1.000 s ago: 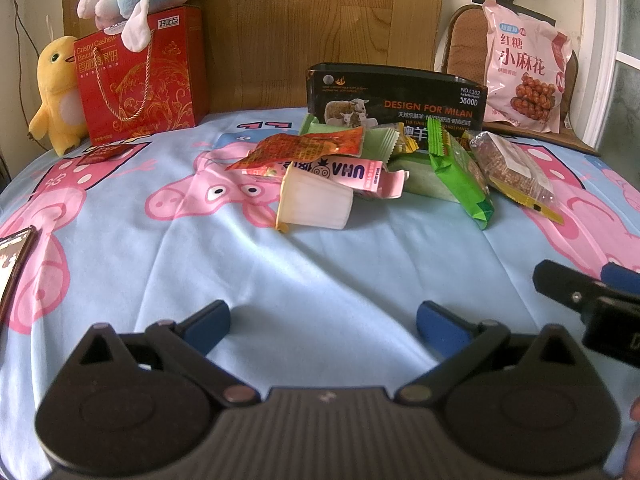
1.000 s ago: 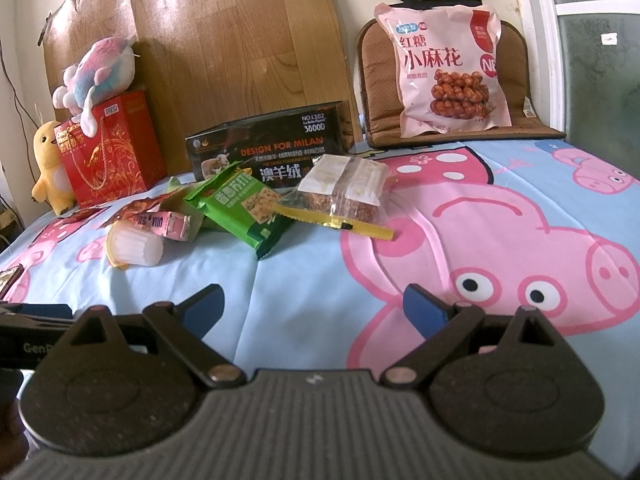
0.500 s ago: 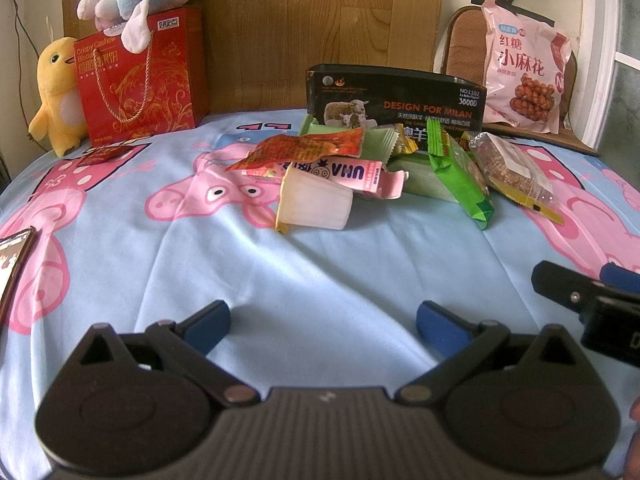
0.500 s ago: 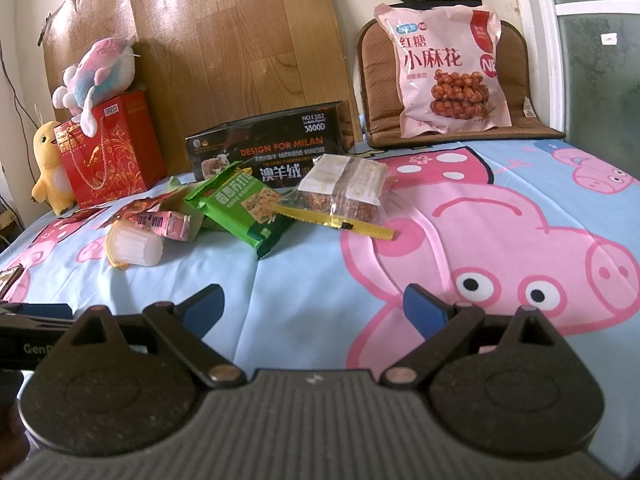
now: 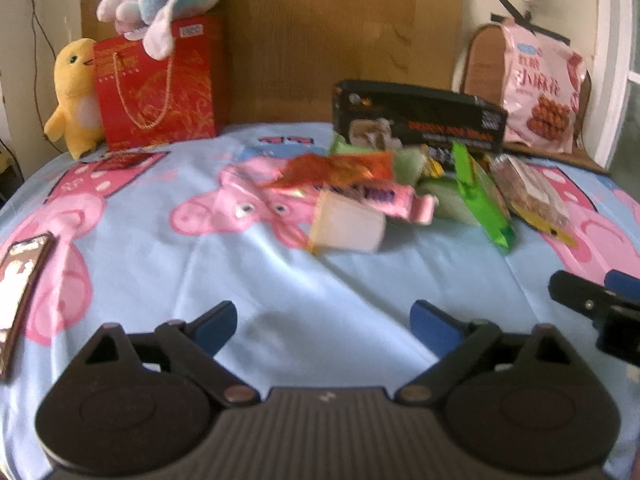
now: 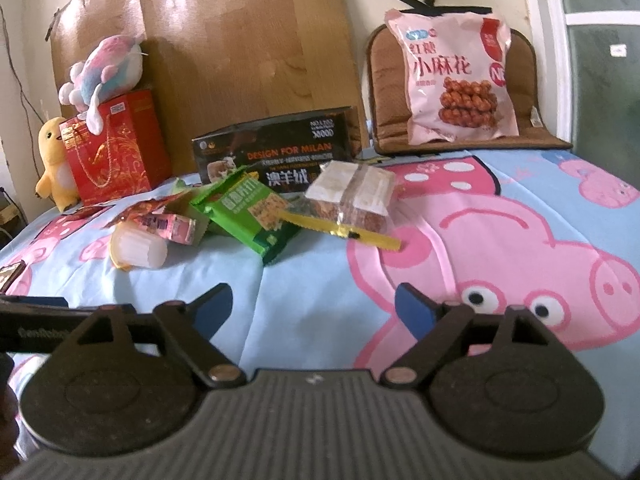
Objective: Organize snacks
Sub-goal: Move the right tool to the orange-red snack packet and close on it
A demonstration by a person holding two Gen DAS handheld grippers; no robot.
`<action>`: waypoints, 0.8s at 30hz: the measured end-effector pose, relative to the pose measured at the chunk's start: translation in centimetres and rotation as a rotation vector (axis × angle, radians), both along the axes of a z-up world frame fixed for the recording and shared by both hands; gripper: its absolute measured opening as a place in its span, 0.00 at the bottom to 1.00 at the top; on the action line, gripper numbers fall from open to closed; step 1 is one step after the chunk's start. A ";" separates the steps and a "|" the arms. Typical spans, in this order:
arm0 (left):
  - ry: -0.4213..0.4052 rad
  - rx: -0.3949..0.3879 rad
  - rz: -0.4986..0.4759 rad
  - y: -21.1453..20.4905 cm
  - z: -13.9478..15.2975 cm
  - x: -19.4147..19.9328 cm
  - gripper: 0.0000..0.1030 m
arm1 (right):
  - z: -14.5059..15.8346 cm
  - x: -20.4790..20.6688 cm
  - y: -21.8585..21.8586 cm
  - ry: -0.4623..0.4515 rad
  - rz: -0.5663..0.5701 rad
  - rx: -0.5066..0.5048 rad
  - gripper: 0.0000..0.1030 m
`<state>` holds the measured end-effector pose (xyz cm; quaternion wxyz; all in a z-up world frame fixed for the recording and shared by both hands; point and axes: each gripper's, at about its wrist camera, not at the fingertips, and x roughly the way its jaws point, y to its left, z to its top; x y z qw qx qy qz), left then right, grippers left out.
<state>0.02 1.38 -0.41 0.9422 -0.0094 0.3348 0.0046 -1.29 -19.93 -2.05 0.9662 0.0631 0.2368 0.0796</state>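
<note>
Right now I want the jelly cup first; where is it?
In both views the jelly cup lies on its side at the pile's near left edge, against the pink wrapper.

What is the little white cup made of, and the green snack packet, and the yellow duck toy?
White cup: looks like cloudy, ribbed plastic, since light shows through it. Green snack packet: likely glossy plastic film, given its printed, crimped wrapper. Yellow duck toy: seems soft plush fabric, with a fuzzy, matte surface.
</note>
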 end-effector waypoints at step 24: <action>0.125 -0.490 -0.060 11.3 3.2 11.0 0.60 | 4.3 11.3 7.2 0.164 0.364 0.190 0.40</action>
